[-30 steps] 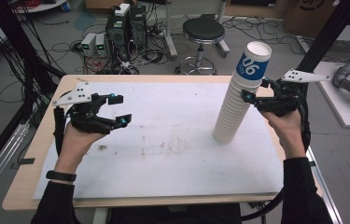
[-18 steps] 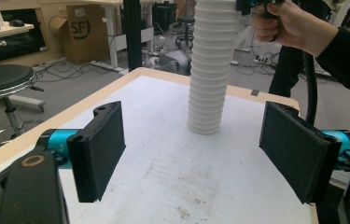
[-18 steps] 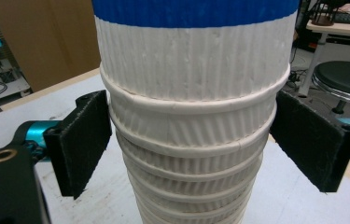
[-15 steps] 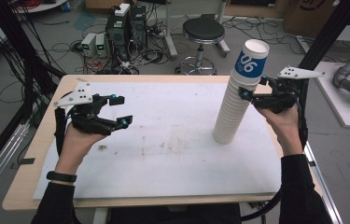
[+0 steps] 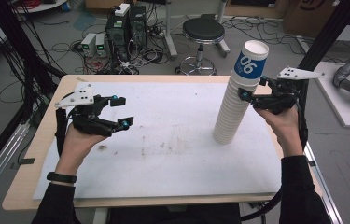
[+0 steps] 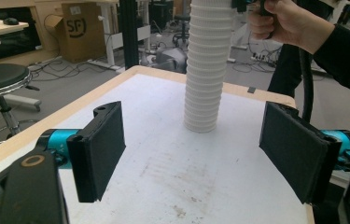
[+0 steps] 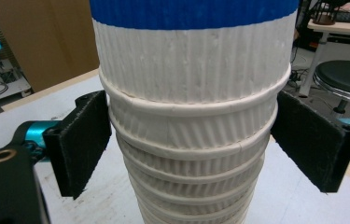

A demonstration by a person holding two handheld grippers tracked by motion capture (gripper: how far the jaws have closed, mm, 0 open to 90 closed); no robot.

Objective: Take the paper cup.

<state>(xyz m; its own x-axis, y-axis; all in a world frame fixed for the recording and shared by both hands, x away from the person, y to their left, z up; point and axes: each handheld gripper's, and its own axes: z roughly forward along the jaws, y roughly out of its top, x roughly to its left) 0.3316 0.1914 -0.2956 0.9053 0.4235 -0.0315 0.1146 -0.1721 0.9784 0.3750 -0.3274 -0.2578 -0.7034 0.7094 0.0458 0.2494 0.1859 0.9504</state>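
Tongs: your right tongs (image 7: 191, 144) have just been opening, pads barely off the light, crushable cup stack (image 5: 238, 100), the left tongs (image 6: 200, 158) apart over the worktop (image 5: 172, 140), so pinch gently under a rim

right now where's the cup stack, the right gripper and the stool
cup stack (image 5: 231, 109), high view, ribbed side
right gripper (image 5: 253, 91), high view, between its fingertips
stool (image 5: 203, 29), high view, black seat
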